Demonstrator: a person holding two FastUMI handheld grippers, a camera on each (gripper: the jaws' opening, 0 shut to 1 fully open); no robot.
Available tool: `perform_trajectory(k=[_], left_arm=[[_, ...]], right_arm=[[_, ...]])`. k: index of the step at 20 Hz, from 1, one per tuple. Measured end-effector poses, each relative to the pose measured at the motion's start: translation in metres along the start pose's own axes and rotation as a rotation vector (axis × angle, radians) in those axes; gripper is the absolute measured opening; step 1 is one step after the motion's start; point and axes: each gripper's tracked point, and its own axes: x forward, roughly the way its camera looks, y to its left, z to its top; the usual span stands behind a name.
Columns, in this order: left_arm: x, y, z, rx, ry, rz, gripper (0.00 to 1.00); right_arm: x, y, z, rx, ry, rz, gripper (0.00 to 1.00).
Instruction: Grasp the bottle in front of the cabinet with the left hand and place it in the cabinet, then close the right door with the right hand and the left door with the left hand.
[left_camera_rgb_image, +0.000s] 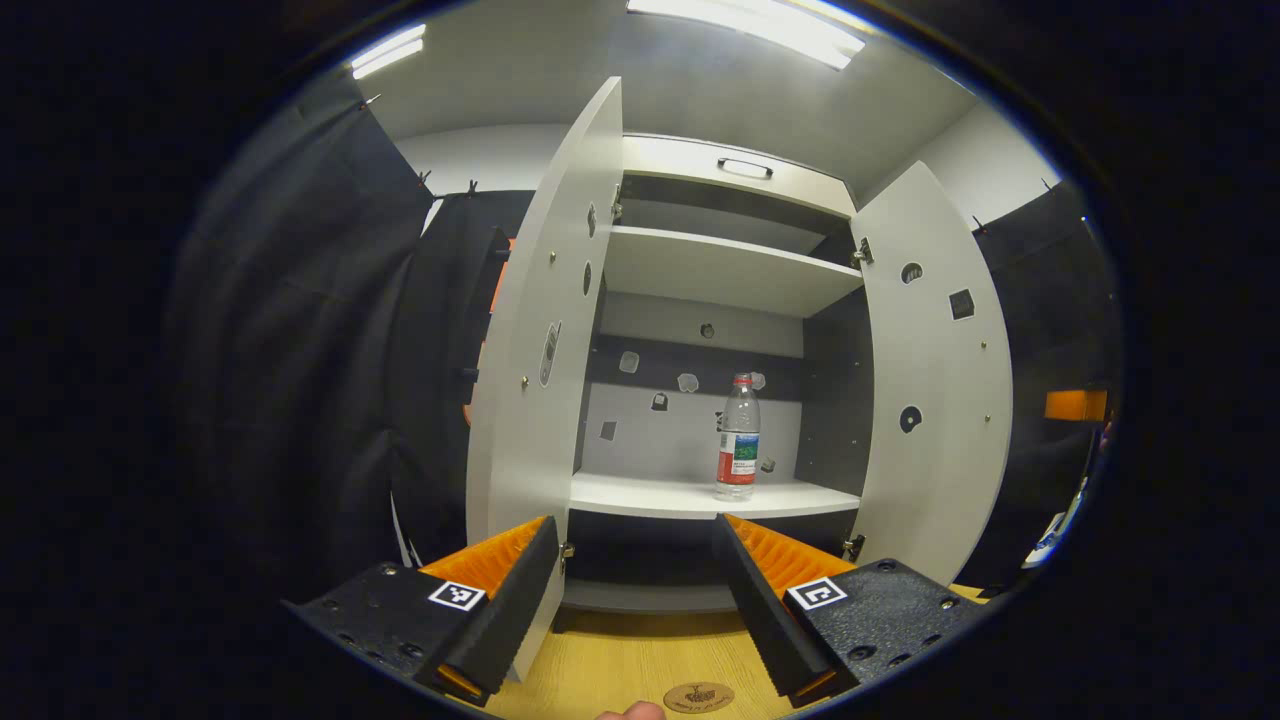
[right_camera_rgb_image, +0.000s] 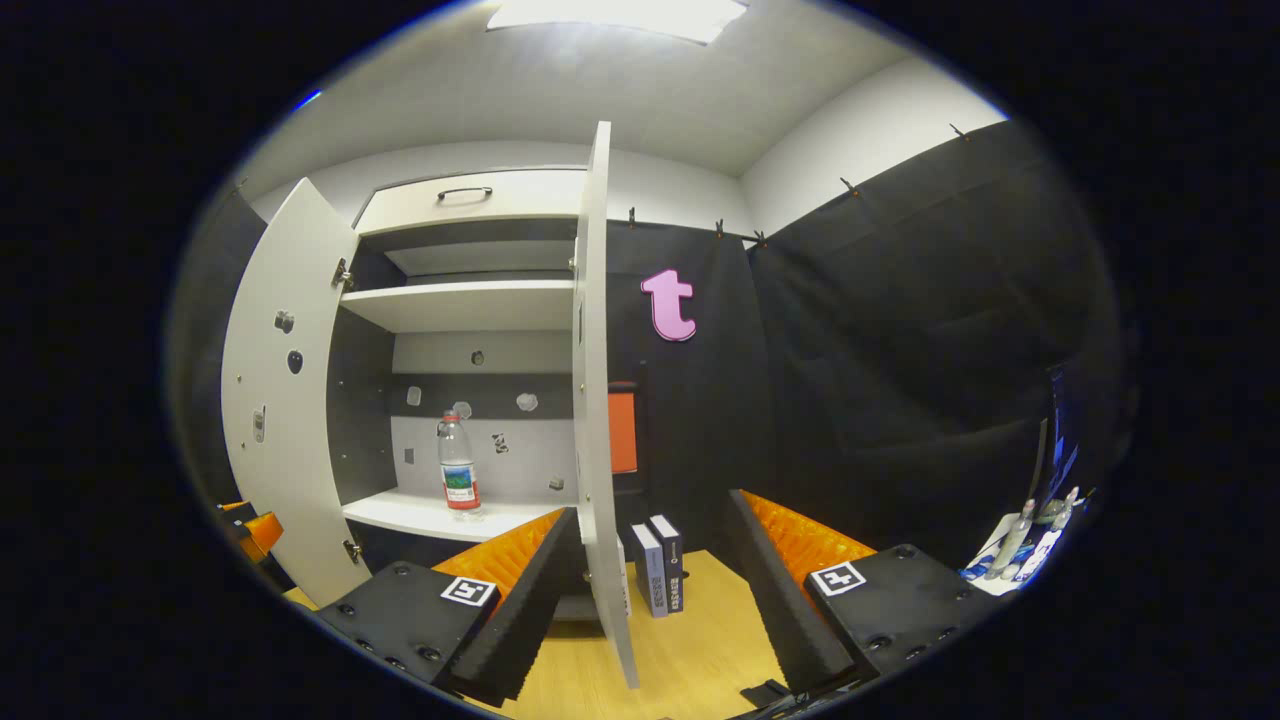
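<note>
Clear plastic bottle (left_camera_rgb_image: 737, 437), red cap and red label, upright on lower cabinet shelf (left_camera_rgb_image: 650, 494). Both doors ajar. Left tool (left_camera_rgb_image: 638, 600) and right tool (right_camera_rgb_image: 650, 600) spread apart, empty. Wooden desk (left_camera_rgb_image: 630, 665) below.

- One bottle (left_camera_rgb_image: 737, 437), upright on the lower shelf (left_camera_rgb_image: 690, 495), straight ahead of the left gripper (left_camera_rgb_image: 638, 590) and ahead-left of the right gripper (right_camera_rgb_image: 650, 600).
- Two cabinet doors, both swung open: the left door (left_camera_rgb_image: 535, 330) just past the left gripper's left finger, the right door (right_camera_rgb_image: 598, 400) edge-on between the right gripper's fingers.
- Two shelves: the lower one and an upper shelf (left_camera_rgb_image: 720, 270) above it.
- One drawer handle (left_camera_rgb_image: 744, 167) at the top.
- Two books (right_camera_rgb_image: 660, 575) standing on the wooden table (right_camera_rgb_image: 690, 650), beyond the right gripper.
- Two grippers, each with fingers spread apart.
</note>
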Motion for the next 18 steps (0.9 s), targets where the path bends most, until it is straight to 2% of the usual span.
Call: perform_trajectory(k=[3,5,10,12,13,18], left_arm=[[-0.005,-0.002,0.001,-0.034,0.001,-0.007,0.97],[-0.008,-0.001,0.002,-0.048,0.000,-0.002,0.95],[-0.013,0.008,0.003,-0.067,0.005,0.026,0.95],[-0.014,0.009,0.004,-0.078,-0.004,0.033,0.97],[-0.015,0.009,0.005,-0.077,-0.005,0.036,0.95],[-0.018,0.006,0.004,-0.073,-0.012,0.033,0.95]], right_arm=[[0.020,-0.021,0.021,-0.005,-0.021,-0.019,0.98],[0.034,-0.038,0.035,-0.019,-0.043,-0.047,0.98],[0.070,-0.061,0.048,-0.033,-0.062,-0.083,0.98],[0.084,-0.065,0.039,-0.033,-0.041,-0.083,0.98],[0.090,-0.068,0.034,-0.038,-0.030,-0.085,0.98],[0.121,-0.067,0.010,-0.060,0.013,-0.075,0.98]])
